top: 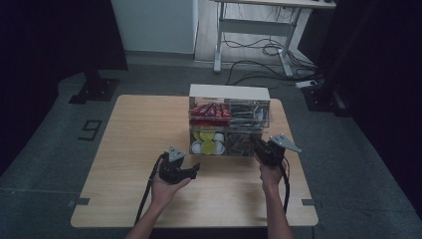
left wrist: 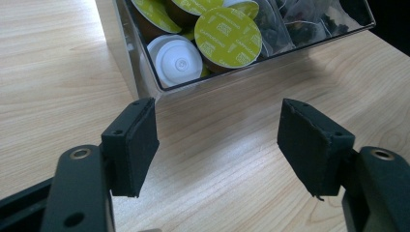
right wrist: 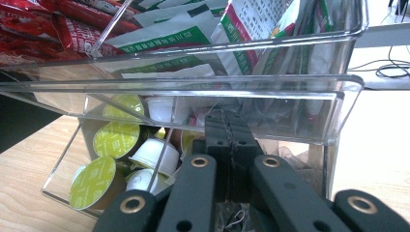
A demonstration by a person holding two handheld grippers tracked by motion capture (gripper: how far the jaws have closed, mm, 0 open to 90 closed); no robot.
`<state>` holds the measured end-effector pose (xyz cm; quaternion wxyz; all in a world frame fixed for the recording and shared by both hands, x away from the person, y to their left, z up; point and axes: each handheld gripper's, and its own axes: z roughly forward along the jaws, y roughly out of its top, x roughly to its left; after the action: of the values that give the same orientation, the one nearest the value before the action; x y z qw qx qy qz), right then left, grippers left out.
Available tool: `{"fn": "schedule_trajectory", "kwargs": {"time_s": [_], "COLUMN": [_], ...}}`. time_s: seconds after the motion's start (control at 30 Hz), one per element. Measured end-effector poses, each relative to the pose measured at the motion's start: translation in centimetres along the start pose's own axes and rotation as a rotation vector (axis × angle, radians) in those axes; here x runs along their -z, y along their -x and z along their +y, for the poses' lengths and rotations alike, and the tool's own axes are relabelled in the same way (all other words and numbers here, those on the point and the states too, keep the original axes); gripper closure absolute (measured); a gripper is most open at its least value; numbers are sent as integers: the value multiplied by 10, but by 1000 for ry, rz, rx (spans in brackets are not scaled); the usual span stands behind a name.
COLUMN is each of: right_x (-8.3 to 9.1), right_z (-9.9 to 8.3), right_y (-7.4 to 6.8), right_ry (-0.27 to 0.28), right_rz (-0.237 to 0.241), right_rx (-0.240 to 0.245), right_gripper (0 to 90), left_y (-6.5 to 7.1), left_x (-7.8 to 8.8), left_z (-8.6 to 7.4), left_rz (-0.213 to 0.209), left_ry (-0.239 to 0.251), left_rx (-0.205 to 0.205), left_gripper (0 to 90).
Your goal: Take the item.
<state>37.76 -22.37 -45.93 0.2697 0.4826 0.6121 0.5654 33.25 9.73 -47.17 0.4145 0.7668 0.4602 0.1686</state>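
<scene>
We've got the right gripper (top: 259, 145) reaching into the lower right bin of the clear organizer (top: 230, 91), jaws pressed tight together among the tea bags (left wrist: 309, 17); from the right gripper view there's a thread at the pads, so we judge it has pinched a bag's string or tag, though what exactly sits between the pads we can't make out. The left gripper (left wrist: 218, 145) waits spread wide and empty over the bare table (left wrist: 53, 77), just in front of the bin of capsules (left wrist: 227, 36). This looks like the pick step, and next we'd want a slow pull straight out through the bin's front opening, watching that neighbouring bags don't drag along. The high view gives us the layout: red sachets (top: 210, 110) top left, paper packets (right wrist: 183, 36) top right. The right gripper view shows how deep those jaws sit under the upper tray.
</scene>
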Motion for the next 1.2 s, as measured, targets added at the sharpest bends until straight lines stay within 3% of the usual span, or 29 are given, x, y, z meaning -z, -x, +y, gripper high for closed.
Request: {"fn": "schedule_trajectory", "kwargs": {"time_s": [0.37, 1.07, 1.2], "right_x": [3, 4, 4], "right_z": [2, 2, 2], "right_y": [2, 2, 2], "right_ry": [8, 13, 12], "right_rz": [6, 9, 9], "right_rx": [-4, -7, -8], "right_gripper": [894, 894, 894], "left_y": [0, 14, 15], "left_x": [-11, -34, -38], "left_z": [6, 32, 36], "left_rz": [12, 24, 23], "left_ry": [-1, -6, 1], "left_rx": [12, -50, -44], "left_gripper": [313, 314, 314]}}
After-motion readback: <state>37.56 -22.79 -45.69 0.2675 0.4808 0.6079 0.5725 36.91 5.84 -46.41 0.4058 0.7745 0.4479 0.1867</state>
